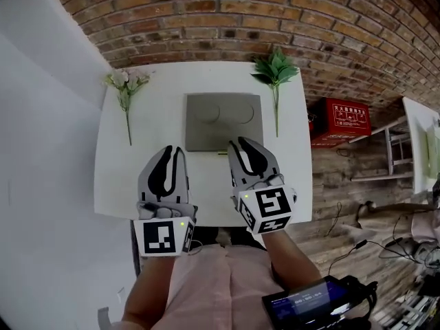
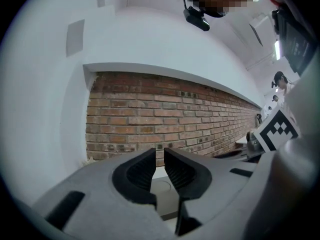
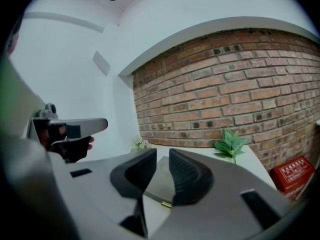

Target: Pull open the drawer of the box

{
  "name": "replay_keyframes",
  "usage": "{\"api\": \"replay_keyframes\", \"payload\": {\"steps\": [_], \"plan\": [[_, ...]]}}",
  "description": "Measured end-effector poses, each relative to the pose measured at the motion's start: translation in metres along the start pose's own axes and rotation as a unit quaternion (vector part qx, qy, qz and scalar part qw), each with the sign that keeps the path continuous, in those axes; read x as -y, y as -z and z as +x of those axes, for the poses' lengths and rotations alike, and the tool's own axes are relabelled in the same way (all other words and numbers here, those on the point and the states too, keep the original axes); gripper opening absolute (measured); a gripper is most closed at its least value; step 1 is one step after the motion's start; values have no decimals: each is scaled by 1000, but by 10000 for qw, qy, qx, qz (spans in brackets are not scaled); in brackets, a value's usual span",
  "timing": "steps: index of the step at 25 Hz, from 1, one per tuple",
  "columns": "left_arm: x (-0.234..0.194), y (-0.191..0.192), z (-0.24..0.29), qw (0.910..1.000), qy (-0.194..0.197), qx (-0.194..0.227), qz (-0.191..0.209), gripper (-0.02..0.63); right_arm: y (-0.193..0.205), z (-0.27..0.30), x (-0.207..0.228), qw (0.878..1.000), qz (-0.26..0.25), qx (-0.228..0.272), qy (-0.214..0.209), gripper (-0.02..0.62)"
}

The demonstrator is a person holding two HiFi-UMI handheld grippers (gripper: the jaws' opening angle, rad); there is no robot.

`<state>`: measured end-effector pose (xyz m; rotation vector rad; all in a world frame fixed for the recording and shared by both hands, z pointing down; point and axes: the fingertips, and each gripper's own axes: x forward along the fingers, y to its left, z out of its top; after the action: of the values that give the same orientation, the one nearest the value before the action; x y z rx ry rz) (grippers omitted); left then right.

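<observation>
Hovering near the box point(image 1: 223, 126), left gripper point(image 1: 172, 152) and right gripper point(image 1: 240, 144) gape empty.

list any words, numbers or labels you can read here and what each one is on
Nothing can be read clearly.
red box, head view, far right: white characters on its front, too small to read.
screen at the bottom edge: a pale line of text, blurred.
marker cubes: black-and-white square codes, no words.
grey box: no print visible.
</observation>
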<state>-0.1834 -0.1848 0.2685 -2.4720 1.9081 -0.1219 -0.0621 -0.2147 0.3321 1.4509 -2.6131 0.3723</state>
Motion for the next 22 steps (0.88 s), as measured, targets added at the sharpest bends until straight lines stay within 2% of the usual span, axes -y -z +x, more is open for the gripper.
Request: {"api": "replay_keyframes", "payload": {"steps": [10,19,22], "plan": [[-1,62,6,9974,307,-631,-136,49,90,11,3,9946,666,-756,228,83],[-3,106,6,9935,417,-1044,-189,49,155,18,4,9796,1570,-1204,355,84],[-5,110,8,9931,406,-1080,-200,49,164,21,4,9690,2076,-1302,308,84]]}}
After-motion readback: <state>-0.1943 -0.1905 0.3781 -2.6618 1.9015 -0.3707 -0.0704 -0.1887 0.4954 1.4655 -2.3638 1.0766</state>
